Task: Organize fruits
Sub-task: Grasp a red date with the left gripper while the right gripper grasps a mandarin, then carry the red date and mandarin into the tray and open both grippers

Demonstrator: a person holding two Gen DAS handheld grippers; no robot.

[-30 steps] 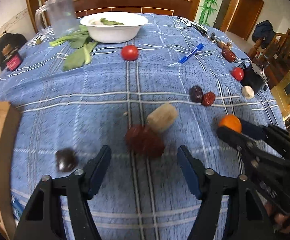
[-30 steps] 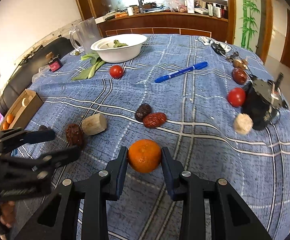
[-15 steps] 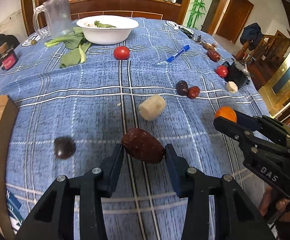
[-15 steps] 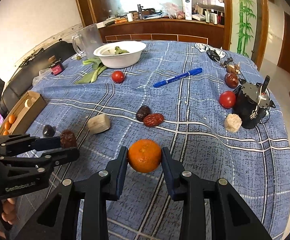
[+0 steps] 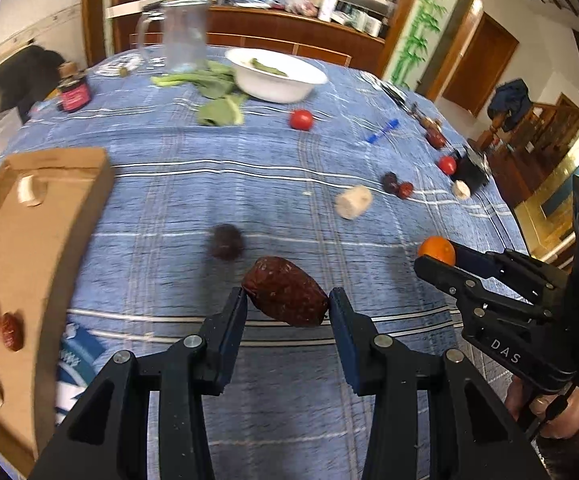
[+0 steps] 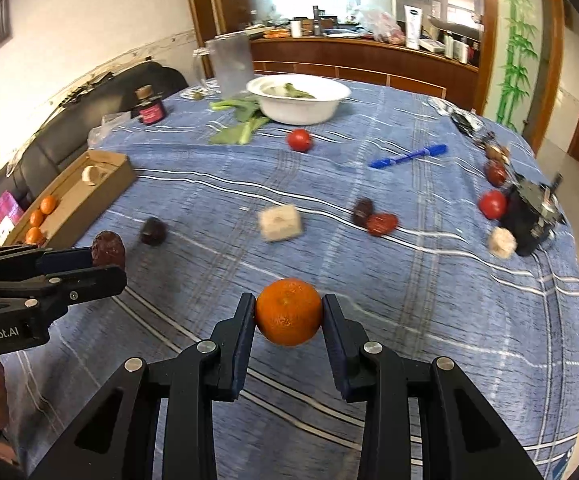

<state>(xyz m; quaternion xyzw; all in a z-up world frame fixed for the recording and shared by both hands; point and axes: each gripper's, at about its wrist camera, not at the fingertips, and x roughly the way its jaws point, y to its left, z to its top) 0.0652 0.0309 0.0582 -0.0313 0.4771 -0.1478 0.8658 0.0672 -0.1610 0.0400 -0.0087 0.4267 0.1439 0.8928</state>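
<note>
The left gripper (image 5: 287, 306), apart around the dried red date (image 5: 285, 291) a second ago, is now clamping it clear of the tablecloth, while the right gripper (image 6: 288, 318) is still gripping the orange (image 6: 288, 311); both fruits are ready for boxing. The cardboard box (image 5: 49, 216) is already holding small oranges, a date and pale chunks, and the white bowl (image 5: 275, 76) is holding greens.

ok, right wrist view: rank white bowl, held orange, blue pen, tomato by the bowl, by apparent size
1. white bowl
2. orange, though it sits nearest the camera, so inflated
3. blue pen, long but thin
4. tomato
</note>
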